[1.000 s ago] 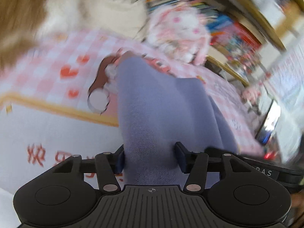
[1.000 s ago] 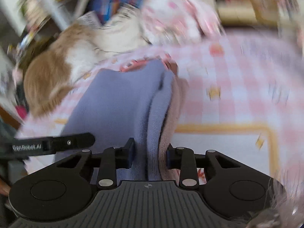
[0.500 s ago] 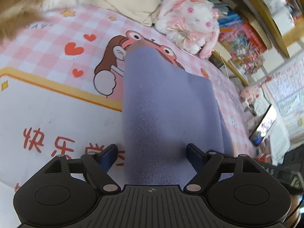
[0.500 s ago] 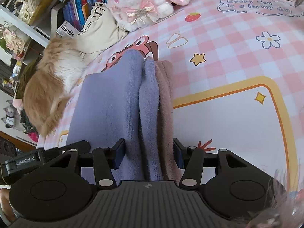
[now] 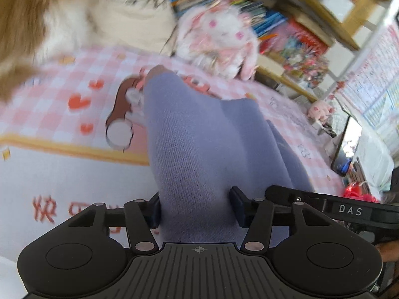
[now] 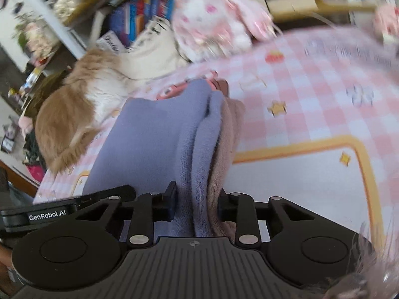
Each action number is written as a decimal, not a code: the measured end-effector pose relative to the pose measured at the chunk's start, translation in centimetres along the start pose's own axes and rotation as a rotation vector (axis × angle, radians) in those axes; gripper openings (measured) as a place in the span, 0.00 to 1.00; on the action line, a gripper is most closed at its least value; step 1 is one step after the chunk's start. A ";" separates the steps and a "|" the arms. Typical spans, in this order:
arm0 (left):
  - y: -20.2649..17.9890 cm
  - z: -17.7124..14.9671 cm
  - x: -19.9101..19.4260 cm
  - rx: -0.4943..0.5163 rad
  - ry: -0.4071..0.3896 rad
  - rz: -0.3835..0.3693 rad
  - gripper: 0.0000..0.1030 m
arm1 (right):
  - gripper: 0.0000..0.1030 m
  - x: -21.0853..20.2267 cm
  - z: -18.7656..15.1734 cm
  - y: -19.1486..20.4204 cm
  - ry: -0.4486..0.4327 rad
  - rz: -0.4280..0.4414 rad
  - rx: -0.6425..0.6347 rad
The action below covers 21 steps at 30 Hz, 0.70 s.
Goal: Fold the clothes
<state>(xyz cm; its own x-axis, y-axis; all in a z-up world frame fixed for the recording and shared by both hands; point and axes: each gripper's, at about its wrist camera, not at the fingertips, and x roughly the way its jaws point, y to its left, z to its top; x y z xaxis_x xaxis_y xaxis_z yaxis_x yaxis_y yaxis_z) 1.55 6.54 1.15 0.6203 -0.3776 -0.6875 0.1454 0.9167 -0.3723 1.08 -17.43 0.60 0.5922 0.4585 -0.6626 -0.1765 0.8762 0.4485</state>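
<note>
Both claws are on the same lavender knit garment, held up off the mat and stretched between them. Both views are smeared with motion blur.

Left claw: jaws closing, with a thick bunch of the lavender knit between them; the pads press in on the cloth from both sides. The fabric runs forward from the claw in a broad band and drapes off to the right in that view.

Right claw: jaws closing, clamped on a narrower stack of folded edges. Two lavender layers sit on the left side of the bite and a dusty pink layer on the right, so several thicknesses are pinched together. The other claw's black body shows at the lower left edge of this view.

Under the garment lies a pink-and-white checked mat with a white centre panel, a yellow border, hearts, stars and a cartoon figure, spread over the worktop.

At the far edge of the worktop: a ginger-and-white cat lying down, a cream cloth bag beside it, and a pink-and-white plush rabbit. Crowded bookshelves stand behind them.
</note>
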 end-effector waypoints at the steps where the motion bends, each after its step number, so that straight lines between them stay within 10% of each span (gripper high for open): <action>1: 0.0 0.2 -0.2 0.007 -0.013 0.000 0.52 | 0.26 -0.2 0.0 0.3 -0.014 -0.001 -0.019; 21: 4.3 8.1 2.9 0.001 -0.055 -0.009 0.53 | 0.26 5.5 7.5 2.0 -0.052 0.016 -0.031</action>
<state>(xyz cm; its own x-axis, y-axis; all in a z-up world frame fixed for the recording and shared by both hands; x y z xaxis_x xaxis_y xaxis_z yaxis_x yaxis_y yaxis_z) 10.17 10.45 2.61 0.6600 -0.3784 -0.6490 0.1519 0.9133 -0.3780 9.85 -14.29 2.31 0.6292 0.4647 -0.6230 -0.2102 0.8735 0.4392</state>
